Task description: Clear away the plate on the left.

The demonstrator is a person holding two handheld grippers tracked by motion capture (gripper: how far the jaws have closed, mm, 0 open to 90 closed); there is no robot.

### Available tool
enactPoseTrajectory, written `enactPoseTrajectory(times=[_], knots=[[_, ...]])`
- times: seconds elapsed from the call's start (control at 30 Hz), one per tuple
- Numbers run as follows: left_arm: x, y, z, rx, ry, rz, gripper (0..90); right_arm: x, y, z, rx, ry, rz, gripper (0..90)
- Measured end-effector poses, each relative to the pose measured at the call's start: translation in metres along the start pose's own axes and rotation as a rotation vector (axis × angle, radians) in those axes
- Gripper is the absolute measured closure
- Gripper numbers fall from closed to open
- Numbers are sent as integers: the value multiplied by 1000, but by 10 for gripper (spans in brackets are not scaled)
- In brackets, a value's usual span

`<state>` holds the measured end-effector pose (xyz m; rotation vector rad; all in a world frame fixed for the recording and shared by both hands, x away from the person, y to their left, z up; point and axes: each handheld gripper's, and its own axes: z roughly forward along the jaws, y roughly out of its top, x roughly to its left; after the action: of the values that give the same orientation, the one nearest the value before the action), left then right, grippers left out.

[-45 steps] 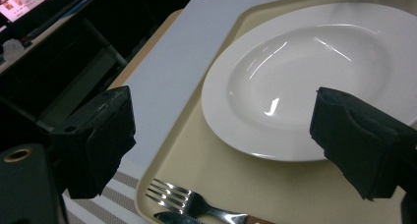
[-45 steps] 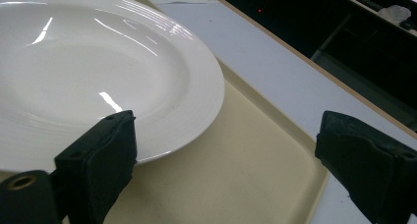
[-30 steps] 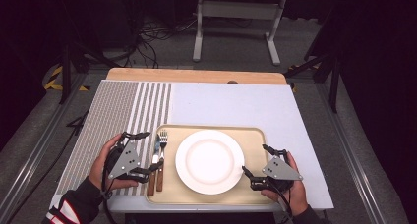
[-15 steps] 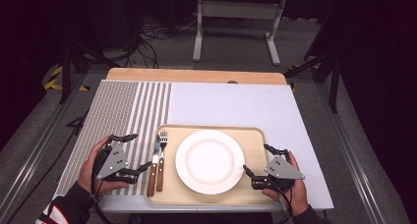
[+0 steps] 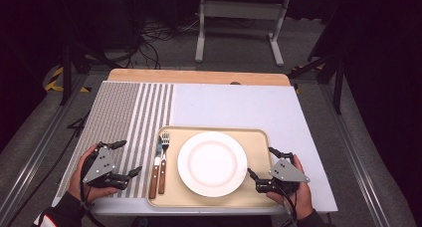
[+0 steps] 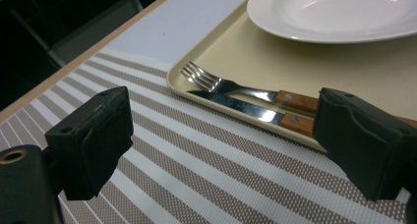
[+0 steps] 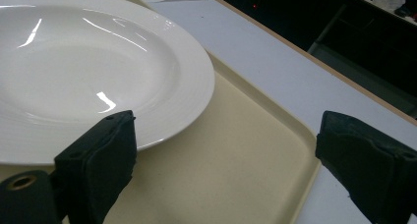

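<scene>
High view: beige tray (image 5: 259, 137) at table's six o'clock bears a white plate (image 5: 212, 163); fork (image 5: 163, 160) and knife (image 5: 156, 166) lie at its nine. Left gripper (image 5: 124, 158) and right gripper (image 5: 262, 162) flank the tray, both spread wide, empty.

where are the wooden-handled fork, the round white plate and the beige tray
wooden-handled fork (image 5: 163, 160), high view, on its neck
round white plate (image 5: 212, 163), high view, on its centre
beige tray (image 5: 256, 146), high view, on its bare right side
</scene>
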<state>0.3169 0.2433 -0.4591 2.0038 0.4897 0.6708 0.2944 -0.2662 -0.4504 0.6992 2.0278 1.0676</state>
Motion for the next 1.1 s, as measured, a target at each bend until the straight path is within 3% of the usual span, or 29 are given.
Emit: enactPoseTrajectory(times=[0.07,0.17,0.4,0.77,0.87,1.1], knots=[[-3,-4,-2,3,17,-5,94,-1,-1,-1,-1,-1,10,93],[-8,-10,-6,-6,7,-41,87,-3,-2,-2,-9,-1,16,93],[-12,-12,-9,-11,9,-53,68,-3,-2,-2,-18,1,8,93],[-12,-11,-10,-33,-2,-48,58,0,-1,-3,-17,2,0,93],[-13,-10,-11,-26,1,-28,50,0,0,-4,-20,-4,3,94],[-11,-9,-14,-45,-13,-44,38,2,2,-3,-17,3,-6,95]])
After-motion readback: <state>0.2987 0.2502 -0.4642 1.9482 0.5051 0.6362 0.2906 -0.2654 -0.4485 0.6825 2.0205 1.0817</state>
